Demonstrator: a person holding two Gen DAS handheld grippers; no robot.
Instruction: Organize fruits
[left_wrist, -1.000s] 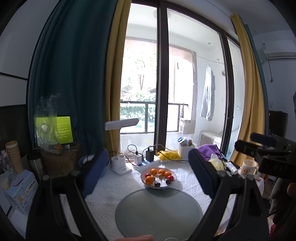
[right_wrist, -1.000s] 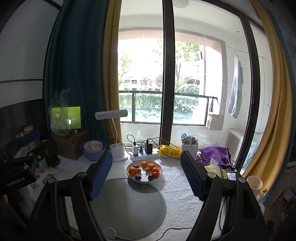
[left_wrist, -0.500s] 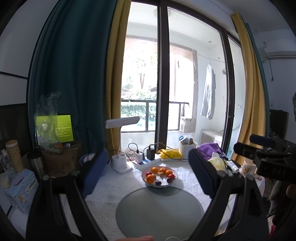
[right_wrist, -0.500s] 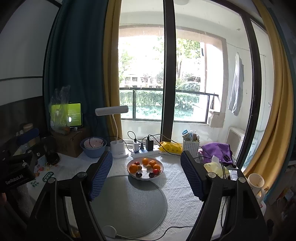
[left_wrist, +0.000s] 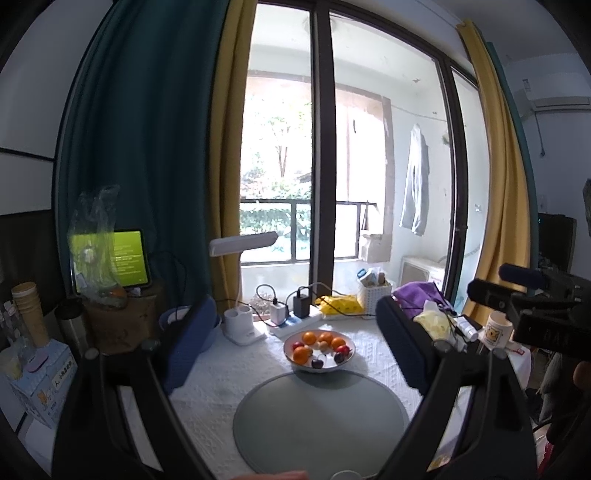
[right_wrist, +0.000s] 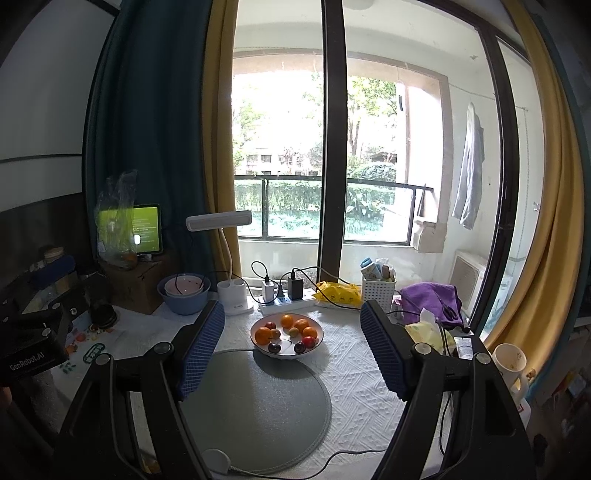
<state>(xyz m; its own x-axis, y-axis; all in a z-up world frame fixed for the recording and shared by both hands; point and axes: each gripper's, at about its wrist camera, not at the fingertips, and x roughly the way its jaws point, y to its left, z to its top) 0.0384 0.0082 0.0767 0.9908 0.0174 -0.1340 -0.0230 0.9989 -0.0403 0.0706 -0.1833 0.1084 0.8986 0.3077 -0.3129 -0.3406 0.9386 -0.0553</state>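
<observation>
A white bowl (left_wrist: 287, 350) (right_wrist: 283, 356) of fruit stands on the white tablecloth, at the far edge of a round grey mat (left_wrist: 321, 417) (right_wrist: 255, 406). In it lie several oranges (left_wrist: 308, 336) (right_wrist: 263, 335), small red fruits (left_wrist: 345, 349) and dark plums (right_wrist: 274, 347). My left gripper (left_wrist: 295, 314) hovers open, well short of the bowl, nothing between its blue pads. My right gripper (right_wrist: 292, 310) is likewise open and empty, with the bowl framed beyond its fingers. Each gripper's body shows at the edge of the other's view.
Behind the bowl are a white desk lamp (right_wrist: 231, 291), a power strip with chargers (right_wrist: 284, 301), a blue bowl (right_wrist: 183, 297), a white basket (right_wrist: 378, 290) and a purple cloth (right_wrist: 428, 295). A mug (right_wrist: 511, 363) stands at the right edge. A white cable (right_wrist: 332, 456) crosses the front.
</observation>
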